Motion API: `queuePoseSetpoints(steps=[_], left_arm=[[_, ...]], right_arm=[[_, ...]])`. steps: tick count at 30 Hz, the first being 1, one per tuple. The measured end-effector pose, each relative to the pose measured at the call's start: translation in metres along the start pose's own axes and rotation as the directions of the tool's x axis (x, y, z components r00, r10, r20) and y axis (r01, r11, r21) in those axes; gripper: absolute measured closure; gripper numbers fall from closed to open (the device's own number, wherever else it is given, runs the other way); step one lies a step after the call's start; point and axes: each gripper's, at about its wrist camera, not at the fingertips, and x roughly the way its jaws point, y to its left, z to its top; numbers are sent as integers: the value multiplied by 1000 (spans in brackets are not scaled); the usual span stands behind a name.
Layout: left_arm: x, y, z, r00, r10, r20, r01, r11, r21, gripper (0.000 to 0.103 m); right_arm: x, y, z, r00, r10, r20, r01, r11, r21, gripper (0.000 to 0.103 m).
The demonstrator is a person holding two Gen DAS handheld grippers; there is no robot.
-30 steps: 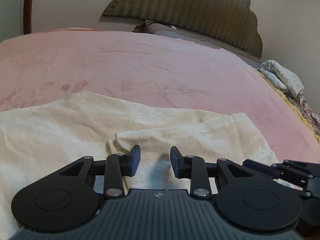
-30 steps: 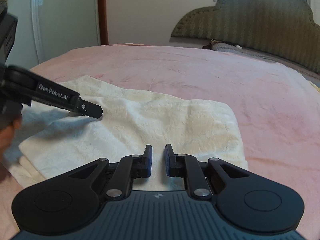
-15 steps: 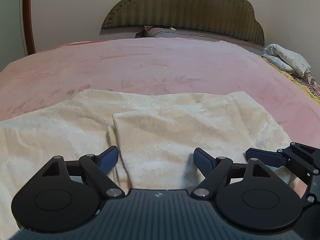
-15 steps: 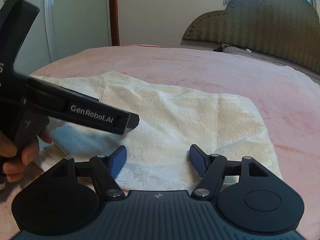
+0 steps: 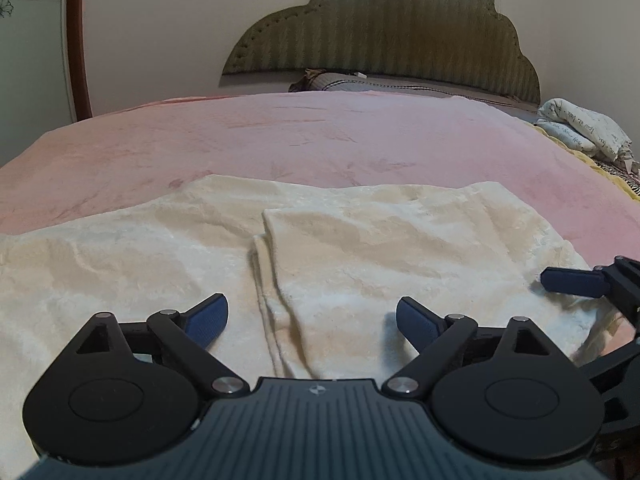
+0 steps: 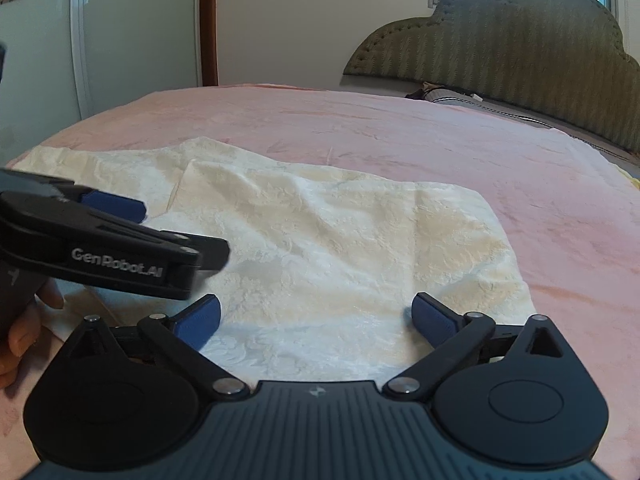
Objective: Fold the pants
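Note:
Cream textured pants [image 5: 380,248] lie flat on the pink bedspread [image 5: 320,140], with one part folded over the other; the upper layer's edge runs down the middle of the left wrist view. My left gripper [image 5: 312,318] hovers low over that edge, jaws opening wide, with nothing pinched between the blue pads. My right gripper [image 6: 316,316] sits over the near edge of the folded pants [image 6: 340,248], jaws also opening, pads clear of the cloth. The left gripper [image 6: 120,240] shows at the left of the right wrist view. A right gripper finger [image 5: 572,280] shows at the right of the left wrist view.
A green padded headboard [image 5: 380,40] and a grey pillow [image 5: 344,80] stand at the far end of the bed. A bundle of printed cloth [image 5: 580,128] lies at the right edge. A person's hand [image 6: 24,328] grips the left tool. Pink bedspread [image 6: 560,200] extends around the pants.
Both grippers went from nearly shut to wide open and let go of the cloth. The left gripper shifted sideways, so the folded edge now sits between its fingers.

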Motion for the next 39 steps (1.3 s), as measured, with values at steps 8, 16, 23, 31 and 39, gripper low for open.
queuePoseSetpoints(steps=[8,16,23,31,39], left_arm=[[-23,-4,8,997,0,81,-1,1000,16,10],[-13,-39,0,998,-18,63,10,991,130,10],[-2,-44,-14,1000,-10,30,5,987,161,7],[5,-28,-15,999,-35,0,34,996,79,0],[-9,-24,-14,1000,-5,-12,5,999,49,0]], right_arm=[[-68,-51,-10,971,-206,126,204,979,21,1],[-91,-80,-30,952,-296,85,298,954,-20,1],[-62,-60,3,966,-219,140,228,972,-51,1],[-15,-33,-11,979,-203,8,201,963,-179,1],[-50,-44,-7,979,-196,49,198,978,-57,1]])
